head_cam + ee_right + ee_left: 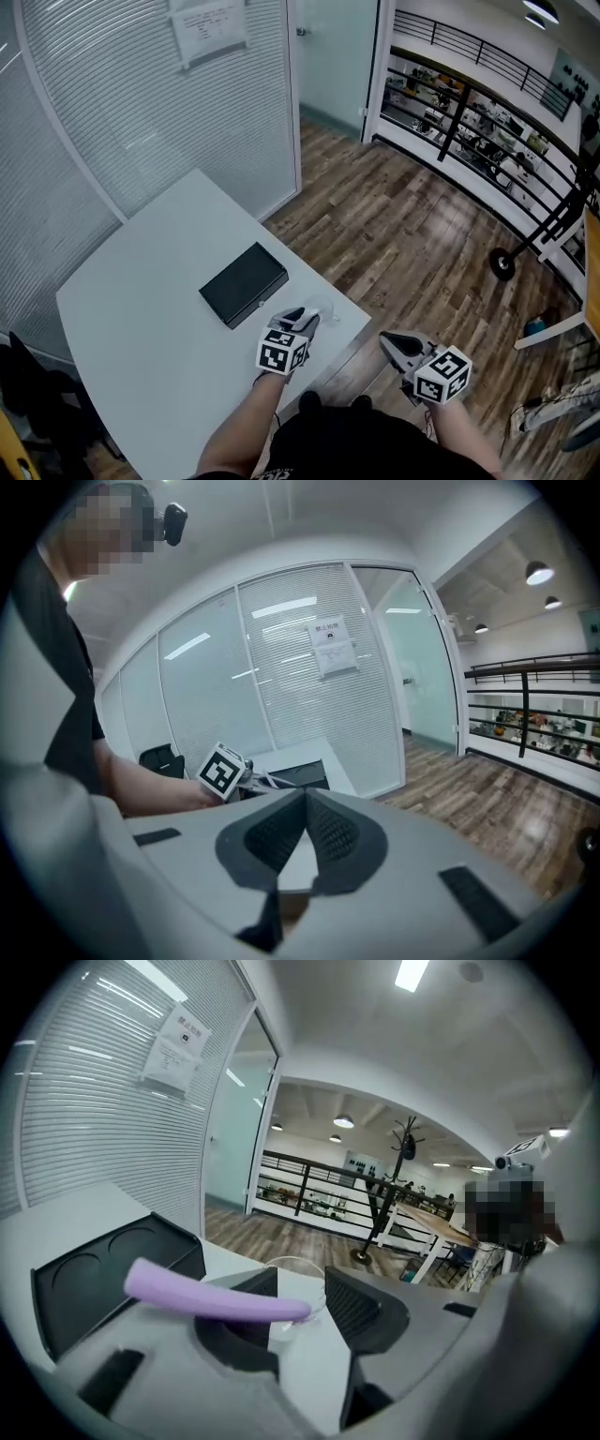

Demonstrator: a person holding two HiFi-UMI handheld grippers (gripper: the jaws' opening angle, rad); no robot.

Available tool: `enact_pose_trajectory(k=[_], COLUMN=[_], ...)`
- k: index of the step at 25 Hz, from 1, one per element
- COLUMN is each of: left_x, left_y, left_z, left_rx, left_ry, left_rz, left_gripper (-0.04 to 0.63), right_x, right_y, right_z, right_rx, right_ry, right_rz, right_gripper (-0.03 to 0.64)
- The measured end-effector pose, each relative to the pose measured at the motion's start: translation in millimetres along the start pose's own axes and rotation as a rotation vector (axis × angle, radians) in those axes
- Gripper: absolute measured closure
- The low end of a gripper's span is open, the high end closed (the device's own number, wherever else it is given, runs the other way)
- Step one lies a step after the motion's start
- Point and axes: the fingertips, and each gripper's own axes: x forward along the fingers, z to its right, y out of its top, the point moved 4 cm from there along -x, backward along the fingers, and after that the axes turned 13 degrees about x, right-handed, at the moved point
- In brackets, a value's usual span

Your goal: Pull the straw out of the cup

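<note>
The purple straw (pixel 216 1297) lies slanted across the left-hand jaw of the left gripper (pixel 302 1288). One end sticks out to the left. The other end reaches into the gap between the jaws, right by the clear cup (pixel 298 1274). We cannot tell if that end is inside the cup.

The cup sits on the white surface (pixel 141 272), just in front of the left gripper (pixel 302 317), near the edge. The left jaws are wide apart. They do not pinch the straw or the cup.

A flat black box (pixel 244 283) rests on the surface just beyond the cup, to the left.

The right gripper (pixel 386 339) hangs off the side of the surface, over the wood floor (pixel 403 234). In the right gripper view its jaws (pixel 306 794) are pressed together at the tips, with nothing between them.

Behind the surface we see a glass wall with blinds (pixel 122 94) and a sheet of paper (pixel 208 28) stuck on it. A black railing (pixel 469 84) runs along the far side of the floor.
</note>
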Motion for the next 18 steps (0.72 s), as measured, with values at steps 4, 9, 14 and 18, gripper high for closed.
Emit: enact_pose_trajectory(k=[4, 9, 14, 18], left_x=[6, 15, 20, 17], left_y=[-12, -15, -20, -10], left_z=[-2, -6, -4, -1], left_rx=[-0.017, 0.001, 0.011, 0.009], left_ry=[0.028, 0.064, 0.097, 0.121], left_rz=[-0.040, -0.073, -0.093, -0.075], left_gripper=[0.428, 0.524, 0.557, 0.557], right_x=[-8, -14, -19, -26], right_y=[-5, -7, -5, 3], right_z=[18, 28, 36, 45], right_rx=[0.024, 0.041, 0.041, 0.029], right_ry=[0.001, 0.012, 0.018, 0.017], right_rz=[-0.019, -0.032, -0.026, -0.013], right_gripper=[0.611, 0.611, 0.611, 0.611])
